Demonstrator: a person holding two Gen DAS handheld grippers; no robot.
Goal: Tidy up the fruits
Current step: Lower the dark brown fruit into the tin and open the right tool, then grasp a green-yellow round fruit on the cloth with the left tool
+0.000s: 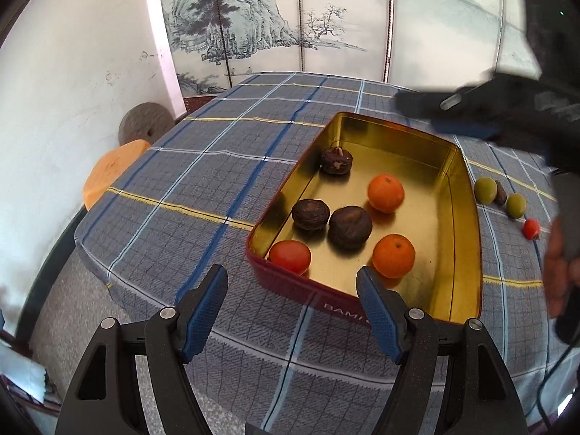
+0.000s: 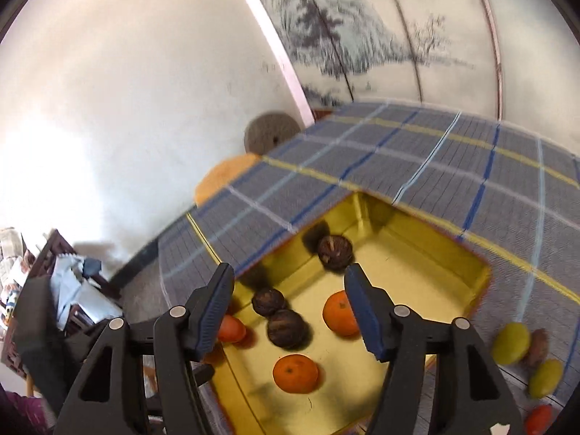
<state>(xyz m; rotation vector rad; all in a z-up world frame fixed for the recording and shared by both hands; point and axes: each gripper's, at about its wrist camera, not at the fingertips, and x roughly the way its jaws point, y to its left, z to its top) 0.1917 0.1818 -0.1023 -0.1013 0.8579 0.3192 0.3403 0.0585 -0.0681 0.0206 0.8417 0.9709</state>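
The gold-lined tin (image 1: 467, 217) sat on the plaid tabletop (image 1: 203, 181) and served as the landmark for everything else. Inside it lay three dark wrinkled fruits (image 1: 349, 227), two oranges (image 1: 393, 256) and one red fruit (image 1: 290, 256) in the tin's near left corner. Outside the tin, just past its right wall, two green fruits (image 1: 485, 190), a small brown one (image 1: 501, 193) and a small red one (image 1: 531, 228) waited on the cloth.

The left tool (image 1: 291, 286) hung just before the tin's near wall, its jaws apart and nothing between them. The right tool (image 2: 288, 290) hovered above the tin's left half, its jaws also apart and empty; the fruits seen between its fingers lay well below on the tin floor, untouched.

Judging by the layout, the step in hand was fetching one of the loose fruits beside the tin's right wall. To do it well, the right tool would likely swing across the tin and over that wall, come down over a single green fruit with the jaws wide enough to straddle it, and close gently, since round fruit may roll. The brown fruit touched or nearly touched the farther green one, so a grip from the open side looked safer. Setting it down in the tin's bare right half would avoid knocking the oranges
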